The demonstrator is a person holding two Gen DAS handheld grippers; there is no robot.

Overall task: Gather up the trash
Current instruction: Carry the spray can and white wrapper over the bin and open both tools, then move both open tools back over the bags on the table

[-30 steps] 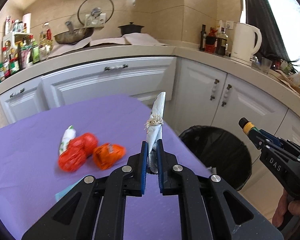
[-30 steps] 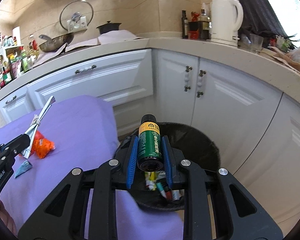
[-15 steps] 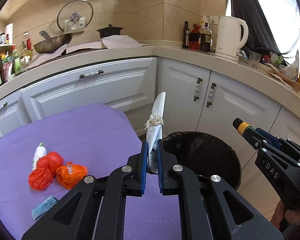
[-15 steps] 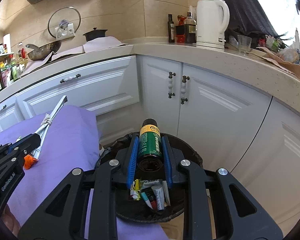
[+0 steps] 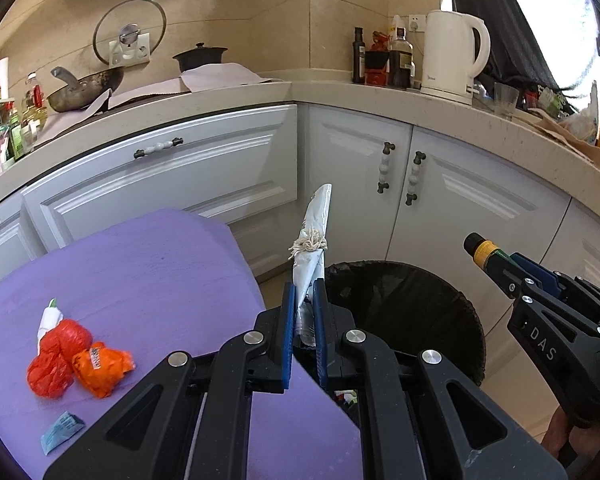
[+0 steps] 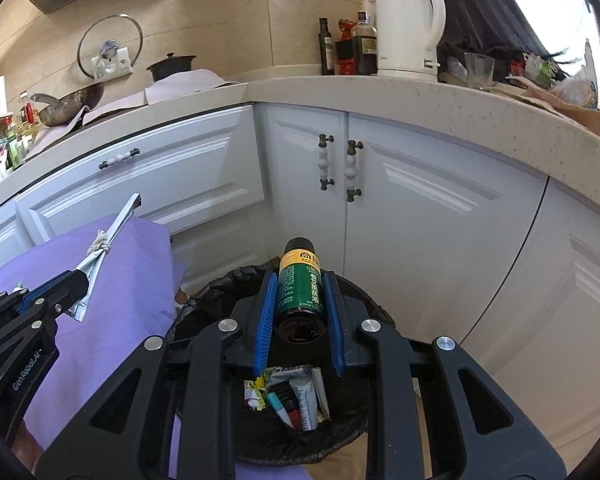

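Your purple worktop (image 5: 148,272) carries orange wrappers (image 5: 100,368). The black bin (image 6: 220,292) sits below your right tongs (image 6: 300,304), which pinch a green bottle (image 6: 300,288) over it. Your left tongs (image 5: 303,312) pinch a silver tube (image 5: 312,248) beside the bin's rim.

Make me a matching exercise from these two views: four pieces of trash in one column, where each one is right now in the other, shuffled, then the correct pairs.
Things:
1. green bottle
2. silver wrapper tied with string
3. orange bag
4. small blue packet

Places:
A. on the purple cloth, touching the red bag
B. between the fingers of the left gripper
C. alone on the purple cloth, nearest the camera
D. between the fingers of the right gripper, over the black bin

Pairs: 1-D, 2-B, 3-A, 4-C
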